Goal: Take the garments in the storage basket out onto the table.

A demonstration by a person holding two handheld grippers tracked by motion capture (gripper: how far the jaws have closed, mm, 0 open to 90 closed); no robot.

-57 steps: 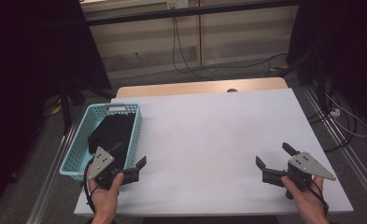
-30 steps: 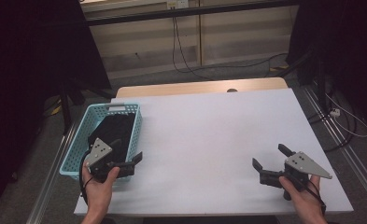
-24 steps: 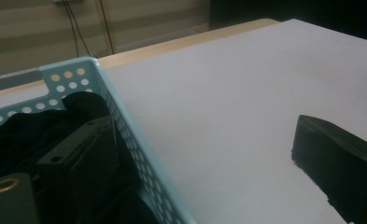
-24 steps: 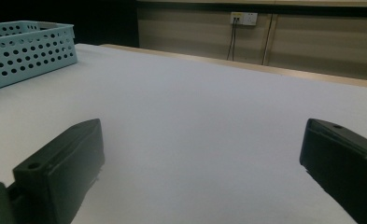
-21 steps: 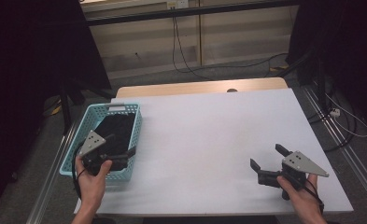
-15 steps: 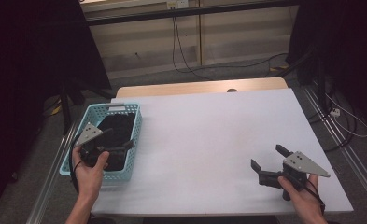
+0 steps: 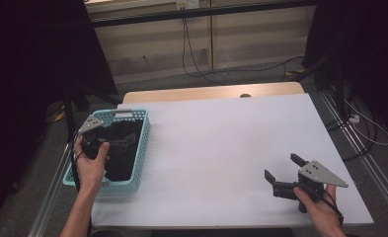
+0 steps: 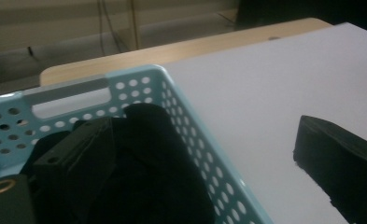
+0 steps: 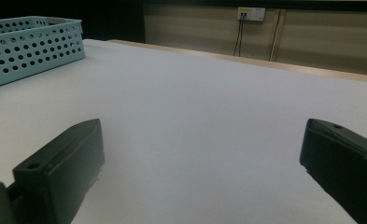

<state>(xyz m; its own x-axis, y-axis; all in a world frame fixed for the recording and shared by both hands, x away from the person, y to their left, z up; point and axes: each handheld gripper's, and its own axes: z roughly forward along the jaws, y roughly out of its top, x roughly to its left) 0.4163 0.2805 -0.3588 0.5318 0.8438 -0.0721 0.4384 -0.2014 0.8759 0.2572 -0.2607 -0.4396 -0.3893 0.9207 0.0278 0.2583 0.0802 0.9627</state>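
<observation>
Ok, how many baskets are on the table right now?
1. The light blue basket sits at the table's left edge, with dark cloth inside it. The left gripper is over it. More cloth pieces may be hidden in the pile.

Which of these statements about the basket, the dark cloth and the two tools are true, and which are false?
1. The left tool is over the basket. True.
2. The basket is red. False: it is light blue.
3. Dark cloth lies in the basket. True.
4. The right tool grips the cloth. False: its jaws stand open over the bare white table.
5. The left tool's jaws are apart. True.
</observation>
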